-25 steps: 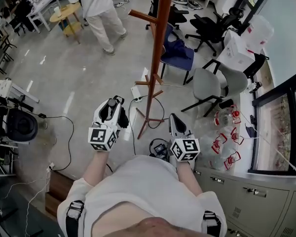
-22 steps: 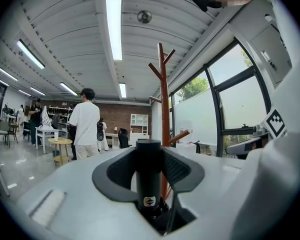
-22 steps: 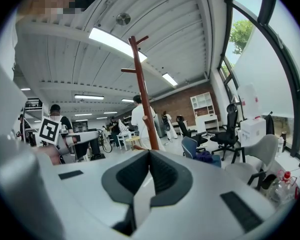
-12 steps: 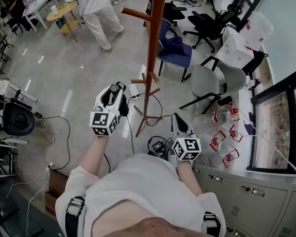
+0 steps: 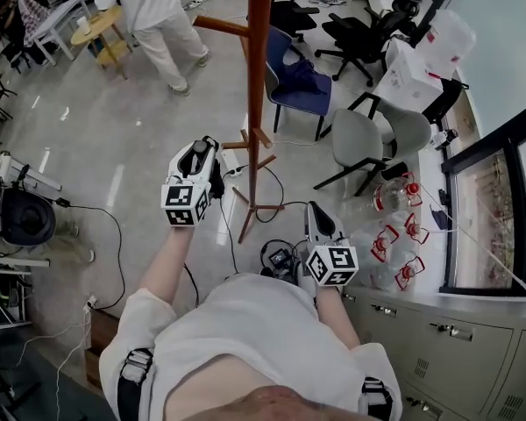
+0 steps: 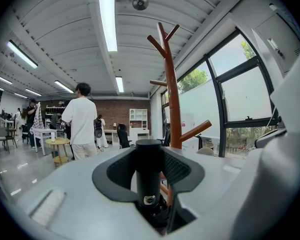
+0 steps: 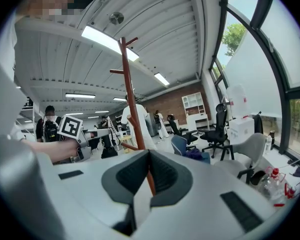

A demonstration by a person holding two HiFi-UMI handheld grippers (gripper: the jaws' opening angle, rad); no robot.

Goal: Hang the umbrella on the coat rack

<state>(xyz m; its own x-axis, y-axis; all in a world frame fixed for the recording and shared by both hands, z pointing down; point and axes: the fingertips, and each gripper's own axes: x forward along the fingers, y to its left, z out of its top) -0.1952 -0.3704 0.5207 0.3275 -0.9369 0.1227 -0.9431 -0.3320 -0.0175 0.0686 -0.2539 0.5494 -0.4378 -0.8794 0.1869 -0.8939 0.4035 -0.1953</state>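
My left tool is clenched on the umbrella handle — I hold it upright just left of the coat rack, presumably ready for a peg. My right tool — closed on nothing, idle.

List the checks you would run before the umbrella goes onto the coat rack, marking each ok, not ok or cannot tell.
1. Grip: left gripper closed on the umbrella handle: ok.
2. Spare hand: right gripper empty, jaws together: ok.
3. Target: coat rack pegs in view are bare: ok.
4. Hanging part: loop or hook on the umbrella: cannot tell.
5. Bystander: person in white stands apart from the rack: ok.
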